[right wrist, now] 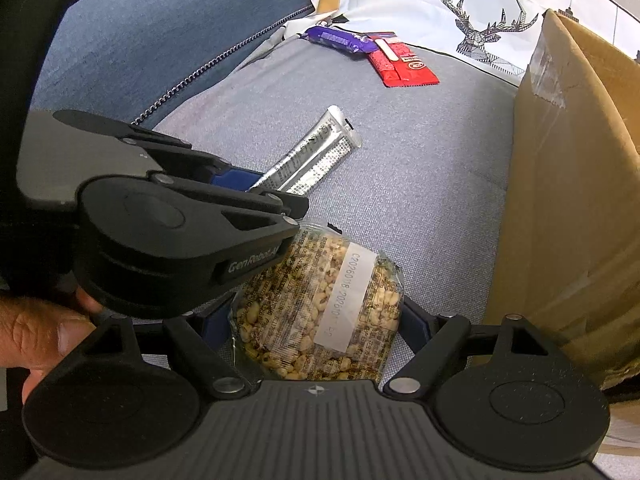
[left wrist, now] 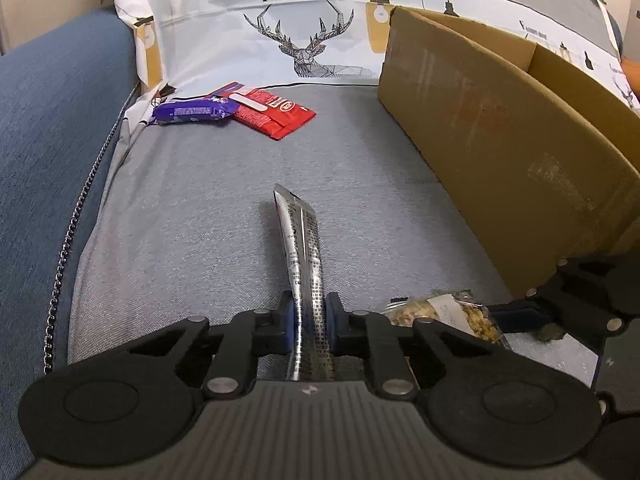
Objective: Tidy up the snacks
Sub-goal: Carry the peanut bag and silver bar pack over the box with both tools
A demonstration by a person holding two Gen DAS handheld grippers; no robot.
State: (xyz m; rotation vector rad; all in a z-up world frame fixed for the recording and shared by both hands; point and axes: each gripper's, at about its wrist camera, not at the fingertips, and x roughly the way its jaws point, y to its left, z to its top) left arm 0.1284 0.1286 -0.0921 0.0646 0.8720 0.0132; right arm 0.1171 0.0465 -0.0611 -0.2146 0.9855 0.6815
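On the grey fabric seat cover [left wrist: 208,200] spread over a blue sofa [left wrist: 52,128], the largest thing is a brown cardboard box [left wrist: 500,148] standing along the right side, its near wall facing the snacks. Behind it hangs a white printed cloth [left wrist: 280,28] bearing a deer drawing and the words "FASHION HOME".

The left gripper [left wrist: 311,316] points downward with its blue pads pressed in on the near end of a long silver foil stick packet [left wrist: 302,240], which lies on the cover and reaches away from the jaws. No earlier view is at hand, so only this narrow clamp can be told.

The right gripper [right wrist: 316,320] stands wide, its fingers on either side of a clear plastic bag of puffed grain with a white label [right wrist: 320,308]; whether the pads press the bag cannot be told.

Far back near the sofa corner, a flat red wrapper [left wrist: 272,114] lies with a purple snack bar [left wrist: 192,111] overlapping its left edge.
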